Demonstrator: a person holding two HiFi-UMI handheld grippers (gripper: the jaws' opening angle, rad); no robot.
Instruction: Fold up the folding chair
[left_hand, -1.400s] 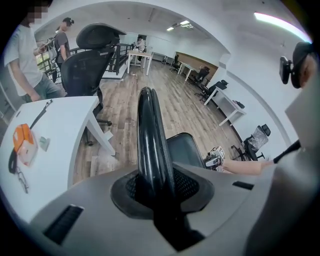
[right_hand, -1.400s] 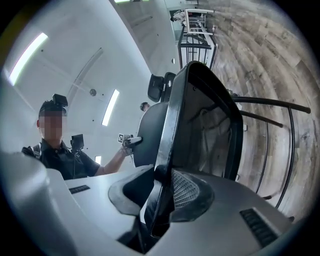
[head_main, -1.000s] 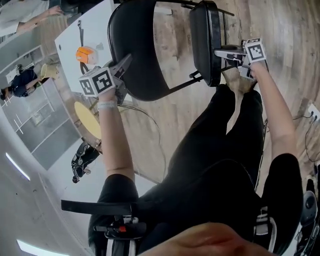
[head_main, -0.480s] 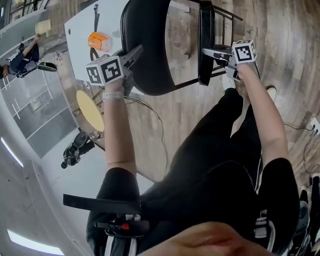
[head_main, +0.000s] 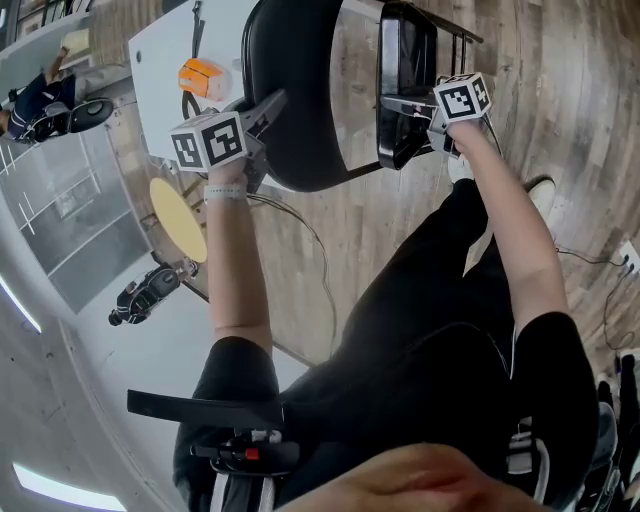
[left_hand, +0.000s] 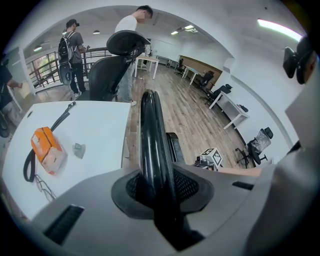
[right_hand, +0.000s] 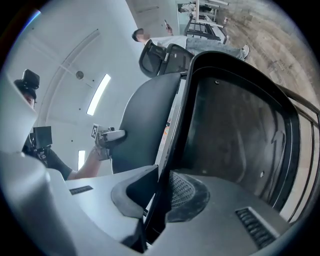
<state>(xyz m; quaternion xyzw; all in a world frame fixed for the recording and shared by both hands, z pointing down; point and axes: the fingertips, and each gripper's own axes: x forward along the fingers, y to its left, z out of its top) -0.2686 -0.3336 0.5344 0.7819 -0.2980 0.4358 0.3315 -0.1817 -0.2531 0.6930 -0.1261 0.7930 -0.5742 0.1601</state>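
The black folding chair stands on the wood floor in front of me. My left gripper (head_main: 266, 106) is shut on the top edge of its curved backrest (head_main: 295, 100); in the left gripper view that edge (left_hand: 151, 131) runs up between the jaws of the left gripper (left_hand: 156, 186). My right gripper (head_main: 402, 103) holds the rim of the seat (head_main: 405, 70), which is tipped up on edge close to the backrest. Its jaws have just been closing, and the seat's rim (right_hand: 172, 145) is pinched in the right gripper (right_hand: 156, 196). The seat's underside (right_hand: 235, 130) fills the right gripper view.
A white table (head_main: 160, 55) with an orange box (head_main: 200, 78) stands just left of the chair. A round yellow top (head_main: 178, 218) lies below it. My legs in black trousers (head_main: 430, 300) are right behind the chair. People and office chairs (left_hand: 107, 70) are farther off.
My right gripper has swung left with the seat, narrowing the gap to the backrest. The left gripper shifted slightly right and up, still on the backrest.
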